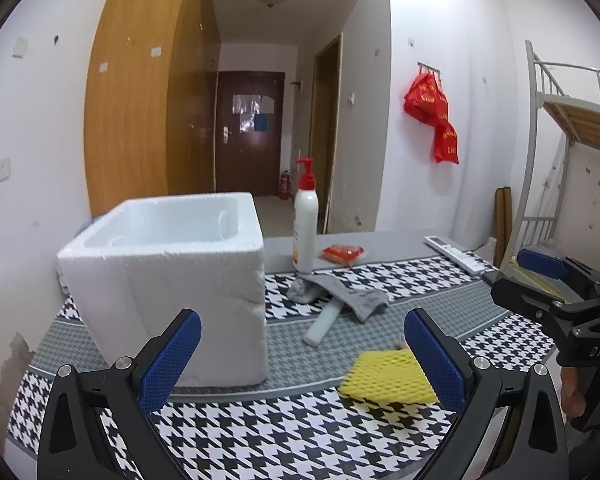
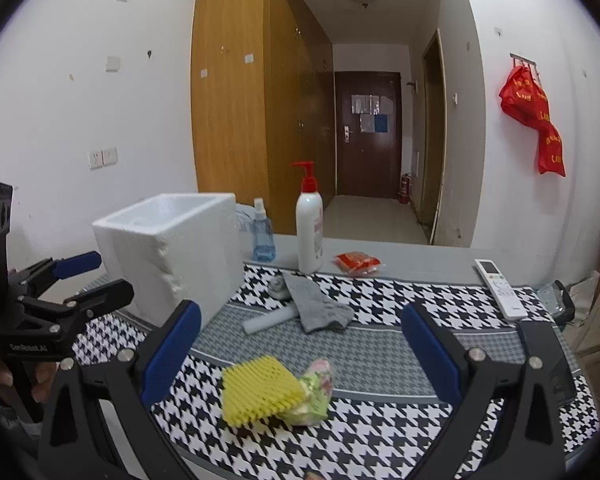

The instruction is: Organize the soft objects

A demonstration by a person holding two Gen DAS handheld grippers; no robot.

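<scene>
Both my left gripper [image 1: 302, 354] and right gripper [image 2: 300, 350] are wide open, holding nothing; foam box [image 1: 168, 276] interior looks empty, yellow sponge [image 2: 260, 390] out on surface [image 2: 380, 354]

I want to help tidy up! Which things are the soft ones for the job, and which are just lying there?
For the job: yellow foam net, flowery pouch, grey cloth, foam tube, foam box.

Just lying about: lotion bottle, blue spray bottle, red packet, remote.

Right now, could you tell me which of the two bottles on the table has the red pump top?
The tall white bottle has it; the shorter blue bottle beside the foam box has a clear spray top.
</scene>
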